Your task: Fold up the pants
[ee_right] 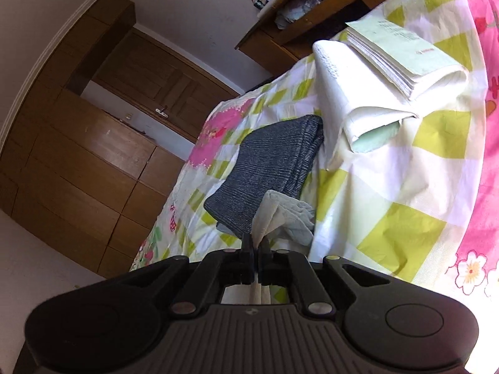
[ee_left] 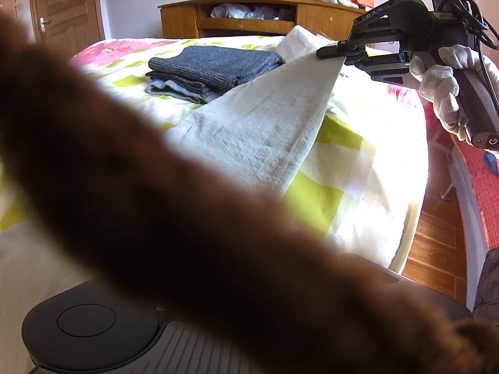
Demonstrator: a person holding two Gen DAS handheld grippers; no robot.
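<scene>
The right hand-held gripper [ee_right: 256, 247] is clamped on a corner of the cream pants [ee_left: 265, 131], lifting the cloth taut above the bed [ee_left: 358, 162]. Ahead of it lies a folded grey garment [ee_right: 271, 168]. The left hand-held gripper's fingers are hidden behind a blurred brown shape [ee_left: 156, 187], so its state cannot be told.

home bedroom. bed [ee_left: 358, 168] with checked yellow-green and pink floral sheet fills middle. wooden door [ee_left: 67, 3] at 10 o'clock in left wrist view. wooden cabinet [ee_left: 249, 15] at 12 o'clock beyond bed, cluttered shelf, cups and bags on top. folded grey clothes [ee_left: 212, 71] stacked on sheet. built-in wooden wardrobe [ee_right: 78, 143] at 9 o'clock in right wrist view. wood-plank floor [ee_left: 436, 243] at 4 o'clock.
</scene>
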